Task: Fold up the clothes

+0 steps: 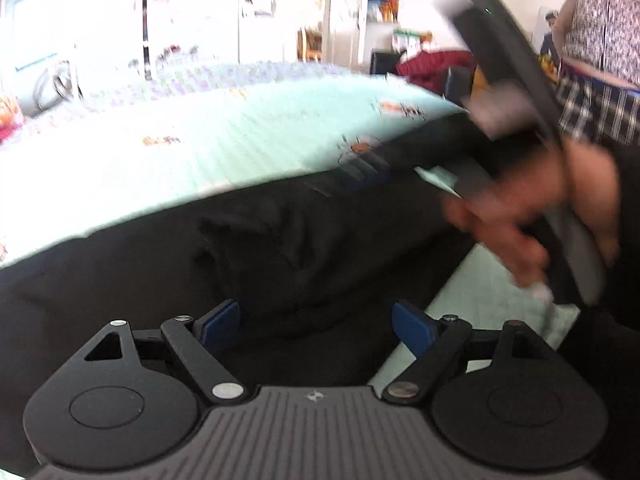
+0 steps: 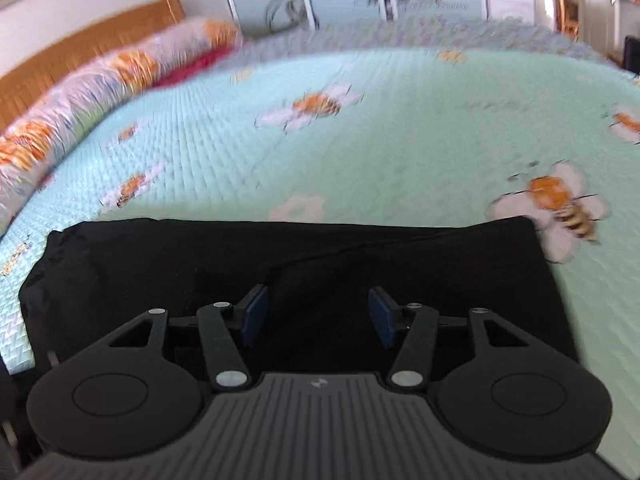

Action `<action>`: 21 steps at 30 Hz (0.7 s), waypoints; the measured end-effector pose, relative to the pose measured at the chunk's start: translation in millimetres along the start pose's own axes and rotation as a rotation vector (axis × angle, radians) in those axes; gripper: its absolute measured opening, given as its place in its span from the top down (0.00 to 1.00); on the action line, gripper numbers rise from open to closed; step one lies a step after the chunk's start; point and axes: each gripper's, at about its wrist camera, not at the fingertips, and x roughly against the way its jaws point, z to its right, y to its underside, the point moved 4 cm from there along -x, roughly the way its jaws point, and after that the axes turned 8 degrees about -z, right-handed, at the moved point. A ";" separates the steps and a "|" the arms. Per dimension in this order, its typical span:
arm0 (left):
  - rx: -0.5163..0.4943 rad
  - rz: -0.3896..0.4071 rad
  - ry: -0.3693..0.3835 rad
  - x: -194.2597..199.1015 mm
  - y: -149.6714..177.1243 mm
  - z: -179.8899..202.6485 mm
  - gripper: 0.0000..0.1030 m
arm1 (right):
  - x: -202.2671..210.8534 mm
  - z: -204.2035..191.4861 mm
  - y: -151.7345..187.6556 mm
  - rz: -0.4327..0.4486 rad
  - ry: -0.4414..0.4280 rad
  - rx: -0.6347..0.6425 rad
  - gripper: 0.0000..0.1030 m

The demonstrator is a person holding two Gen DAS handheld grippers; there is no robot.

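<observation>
Both handheld 2-finger grippers hang over a black fabric garment (image 2: 280,264) spread on a pale green quilted bedspread (image 2: 400,140) printed with bees and white flowers. On the left gripper (image 1: 316,322) the blue-padded fingers (image 1: 220,320) stand wide apart with nothing between them, above a rumpled part of the dark cloth. On the right gripper (image 2: 318,316) the fingers are likewise spread and empty, poised over the garment's near edge; its far edge runs straight across the bed in that view. In the left wrist view, a blurred hand (image 1: 520,220) grips the handle of the other gripper at the right. Behind it stands a person in a patterned top (image 1: 600,40). A long floral pillow (image 2: 100,84) lies along the wooden headboard (image 2: 80,52).
</observation>
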 end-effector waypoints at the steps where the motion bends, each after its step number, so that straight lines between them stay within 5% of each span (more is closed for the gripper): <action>1: 0.004 0.009 -0.003 2.7 -2.2 -2.0 0.15 | 7.5 4.5 11.4 0.001 0.029 0.019 0.45; 7: 0.052 0.050 -0.011 6.7 -18.7 -14.3 0.15 | 44.7 24.0 78.9 0.052 0.140 0.121 0.44; 21: 0.232 0.015 -0.033 55.4 21.9 -32.4 0.15 | 82.3 76.3 111.3 0.264 0.077 -0.200 0.41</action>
